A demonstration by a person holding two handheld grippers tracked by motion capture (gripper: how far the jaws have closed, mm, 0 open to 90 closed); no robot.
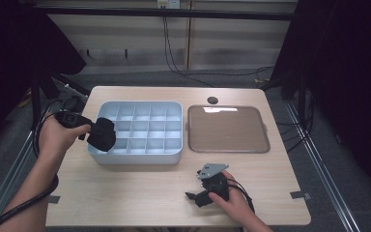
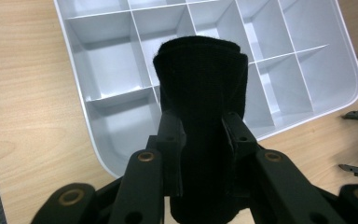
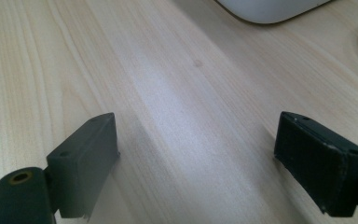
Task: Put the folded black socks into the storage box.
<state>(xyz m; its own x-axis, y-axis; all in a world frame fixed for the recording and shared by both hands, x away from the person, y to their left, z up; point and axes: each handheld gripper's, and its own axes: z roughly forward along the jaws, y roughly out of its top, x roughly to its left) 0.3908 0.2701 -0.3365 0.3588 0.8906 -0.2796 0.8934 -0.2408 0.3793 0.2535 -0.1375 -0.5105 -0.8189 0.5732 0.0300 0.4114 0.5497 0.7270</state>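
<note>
Left tool [image 2: 200, 135] clamps a soft black rolled fabric bundle [image 2: 200, 93] around its middle, above the near-left corner of the pale grey compartmented plastic tray [image 2: 349, 74]; light and squashy, it probably needs that central hold.

A brown-tinted flat lid [image 1: 228, 129] lies on the wooden table [image 1: 140, 188] (cables [image 1: 174, 58] trail behind).

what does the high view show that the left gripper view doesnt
High view alone: the flat brown-tinted square lid beside the tray, and the person's right hand.

Left gripper view alone: the left gripper with its black jaws clamped on the roll's sides.

Both: the black rolled fabric bundle over the pale blue divided plastic tray, on the light wooden table.
</note>
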